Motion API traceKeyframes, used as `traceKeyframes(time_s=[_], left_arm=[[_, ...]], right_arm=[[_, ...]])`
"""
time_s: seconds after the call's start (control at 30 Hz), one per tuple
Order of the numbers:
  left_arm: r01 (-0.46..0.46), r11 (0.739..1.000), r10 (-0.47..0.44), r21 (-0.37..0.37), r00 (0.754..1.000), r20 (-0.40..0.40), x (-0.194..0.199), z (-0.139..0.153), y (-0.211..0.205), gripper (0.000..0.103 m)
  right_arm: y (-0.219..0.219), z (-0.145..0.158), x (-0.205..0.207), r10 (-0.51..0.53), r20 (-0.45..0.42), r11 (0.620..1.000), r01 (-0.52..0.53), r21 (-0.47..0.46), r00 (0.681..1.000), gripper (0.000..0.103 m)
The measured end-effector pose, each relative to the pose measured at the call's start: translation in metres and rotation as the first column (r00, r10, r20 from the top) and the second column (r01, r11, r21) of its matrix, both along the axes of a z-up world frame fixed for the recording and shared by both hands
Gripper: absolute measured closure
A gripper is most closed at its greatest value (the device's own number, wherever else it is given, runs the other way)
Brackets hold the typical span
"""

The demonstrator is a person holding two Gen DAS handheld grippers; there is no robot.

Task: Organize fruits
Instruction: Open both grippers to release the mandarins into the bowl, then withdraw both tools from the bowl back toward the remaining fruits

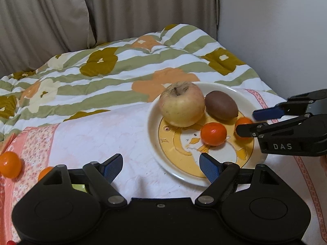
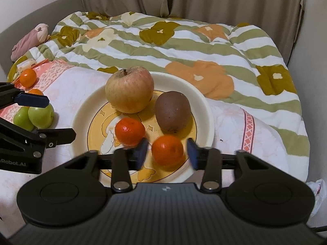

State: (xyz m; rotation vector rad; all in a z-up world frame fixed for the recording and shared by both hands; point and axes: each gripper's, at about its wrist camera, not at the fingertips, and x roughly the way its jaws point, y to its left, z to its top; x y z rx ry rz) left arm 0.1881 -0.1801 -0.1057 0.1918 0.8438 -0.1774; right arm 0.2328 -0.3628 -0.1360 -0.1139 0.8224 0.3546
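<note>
1. A plate sits on a bed covered by a pink-and-white sheet, with a flowered quilt bunched behind it.
2. On the plate: an apple at the back, a kiwi just right of it, and two tangerines in front.
3. The right gripper is released; its blurred jaws stand either side of the near tangerine with a gap on each side, neither pad pressing it.
4. The other tangerine lies just left of the left-hand jaw, near the apple.
5. The left gripper has its jaws spread wide with nothing between them, over the sheet at the plate's near-left edge.
6. Off the plate to the left lie two green apples touching each other, and more tangerines beyond them.
</note>
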Motion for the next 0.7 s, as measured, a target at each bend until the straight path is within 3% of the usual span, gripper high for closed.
traceKeyframes(time_s=[0.17, 0.37, 0.7], left_arm=[[-0.029, 1.0, 0.029, 0.003, 1.0, 0.005, -0.005, 0.003, 0.006, 0.015], [-0.043, 0.999, 0.043, -0.006, 0.998, 0.036, -0.016, 0.018, 0.01, 0.013], [-0.062, 0.998, 0.065, -0.027, 0.991, 0.114, -0.05, 0.059, 0.026, 0.013]], right_arm=[[-0.001, 0.007, -0.008, -0.032, 0.036, 0.999, 0.033, -0.03, 0.999, 0.003], [-0.007, 0.022, -0.025, -0.057, 0.057, 0.998, 0.057, -0.013, 0.997, 0.002], [0.002, 0.07, -0.063, -0.107, 0.103, 0.994, 0.109, -0.011, 0.989, 0.002]])
